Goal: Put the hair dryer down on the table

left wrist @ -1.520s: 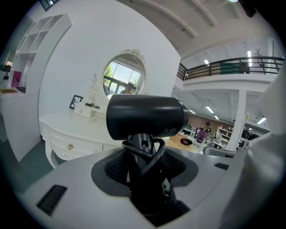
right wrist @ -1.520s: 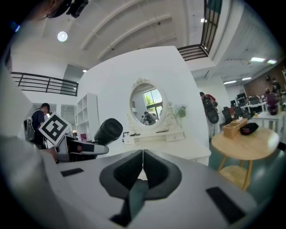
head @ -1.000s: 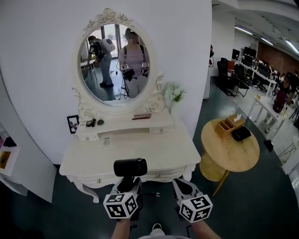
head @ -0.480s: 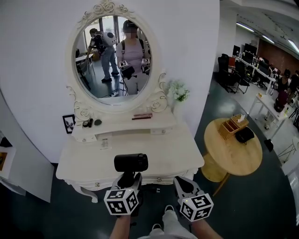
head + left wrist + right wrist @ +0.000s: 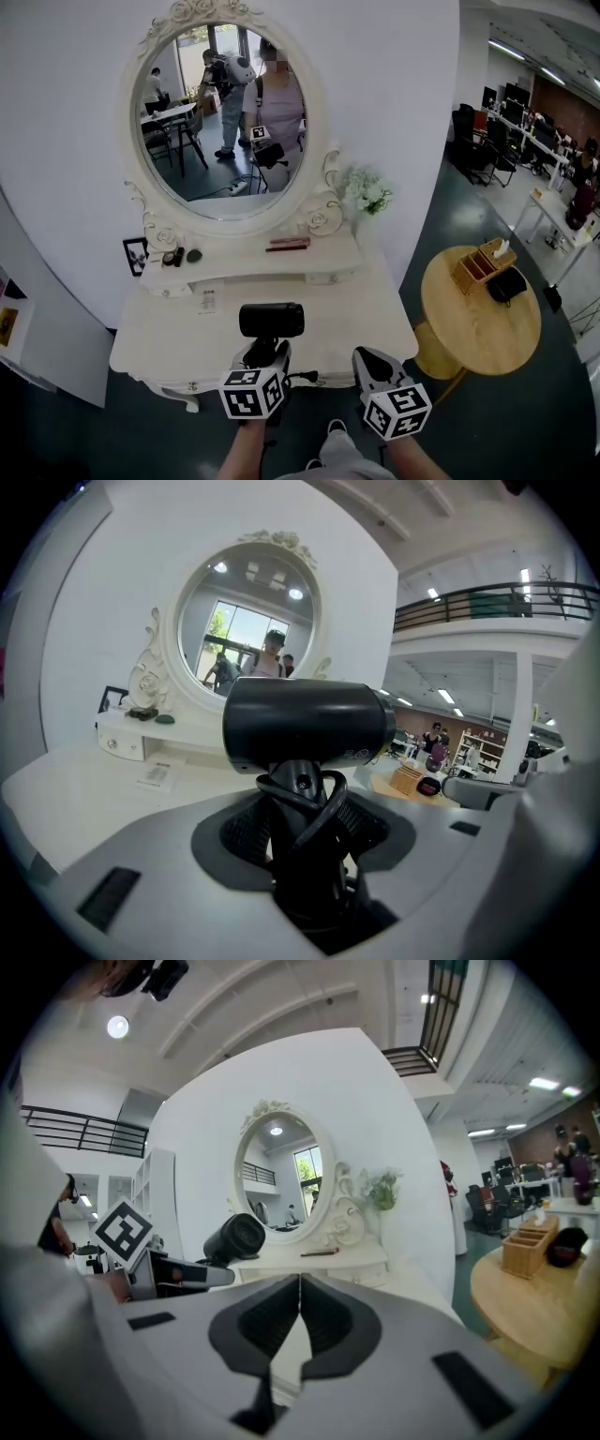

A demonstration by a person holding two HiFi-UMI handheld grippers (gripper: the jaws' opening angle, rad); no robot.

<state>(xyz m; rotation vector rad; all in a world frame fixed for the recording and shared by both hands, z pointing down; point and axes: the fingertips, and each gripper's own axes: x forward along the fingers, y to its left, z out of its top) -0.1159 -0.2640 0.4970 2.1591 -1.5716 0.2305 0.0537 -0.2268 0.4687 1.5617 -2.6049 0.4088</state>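
Observation:
A black hair dryer [image 5: 271,321] stands upright in my left gripper [image 5: 262,357], its barrel lying crosswise above the front part of the white dressing table [image 5: 178,330]. In the left gripper view the jaws are shut on the hair dryer's handle [image 5: 305,841], with the cord looped round it, and the barrel [image 5: 305,725] fills the middle. My right gripper [image 5: 370,365] hangs beside it at the table's front edge, shut with nothing in it. In the right gripper view the hair dryer [image 5: 234,1237] shows at the left.
An oval mirror [image 5: 225,112] stands at the table's back above a raised shelf [image 5: 253,262] with small items and a flower vase [image 5: 367,195]. A paper card [image 5: 207,301] lies on the tabletop. A round wooden table [image 5: 478,323] stands to the right.
The view has moved closer to the dressing table. Both grippers with the hair dryer have come forward over its front edge.

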